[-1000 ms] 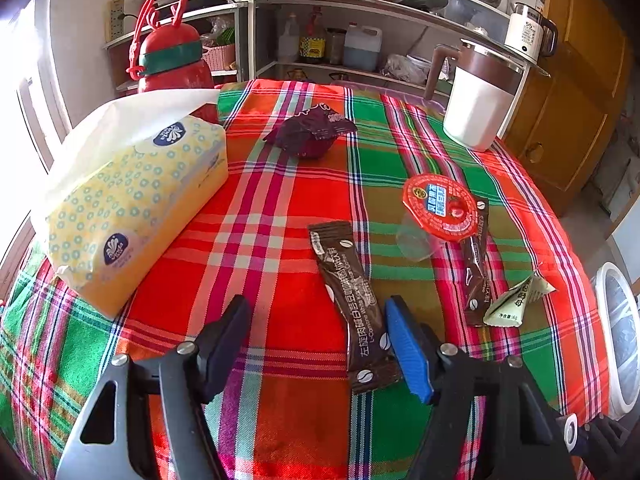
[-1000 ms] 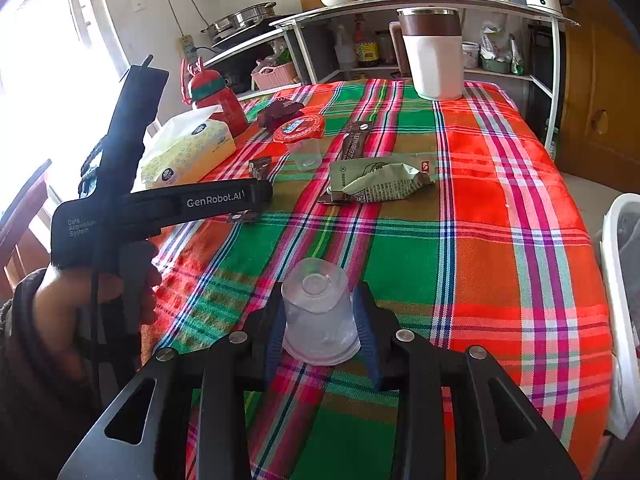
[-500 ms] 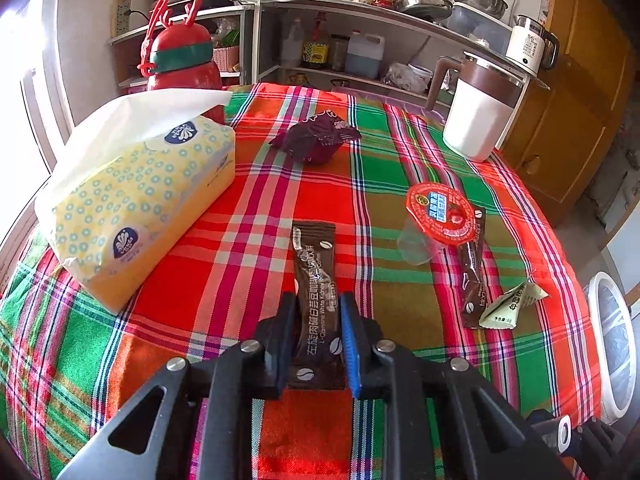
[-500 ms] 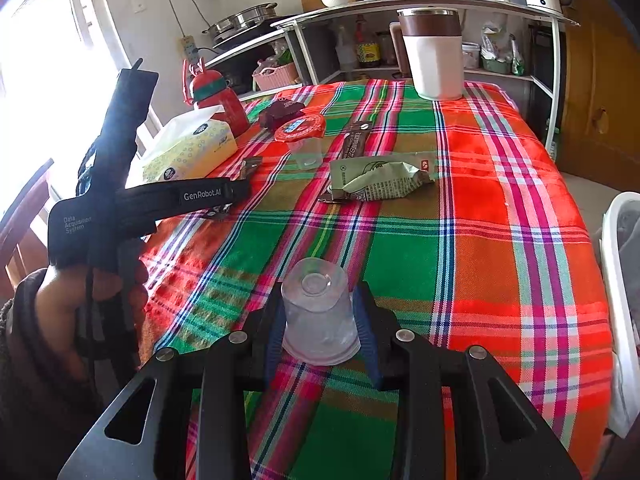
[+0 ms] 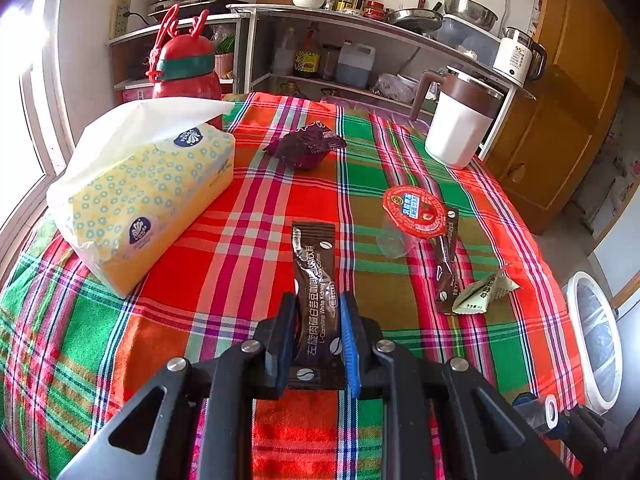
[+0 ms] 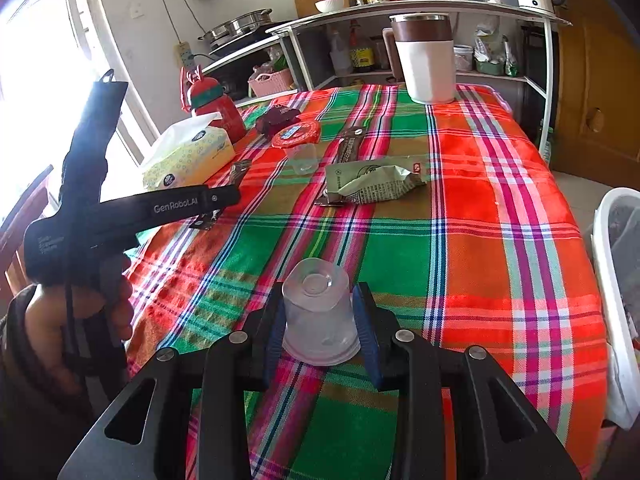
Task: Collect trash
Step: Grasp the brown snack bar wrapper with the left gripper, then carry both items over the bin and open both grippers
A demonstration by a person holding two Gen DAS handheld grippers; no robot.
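My left gripper (image 5: 318, 304) is shut on a long brown coffee sachet (image 5: 314, 264) that lies lengthwise on the plaid tablecloth (image 5: 248, 216). My right gripper (image 6: 320, 300) is shut on a small clear plastic cup (image 6: 318, 316), held upside down above the cloth. Other trash lies on the table: a clear cup with a peeled red lid (image 5: 414, 210), a second brown sachet (image 5: 446, 268), a pale green wrapper (image 5: 486, 292), a dark purple wrapper (image 5: 306, 148). In the right wrist view a larger green wrapper (image 6: 372, 182) lies mid-table, and the left gripper (image 6: 224, 200) reaches in from the left.
A yellow tissue pack (image 5: 148, 188) and a red bottle (image 5: 184, 68) stand at the left. A white jug with a brown lid (image 5: 456, 120) stands at the far right corner. A white bin (image 5: 594, 336) sits on the floor past the table's right edge. Shelves (image 5: 360, 28) stand behind.
My left gripper went from wide open to shut on the brown sachet, moving in over it. The right gripper and its cup stayed put.
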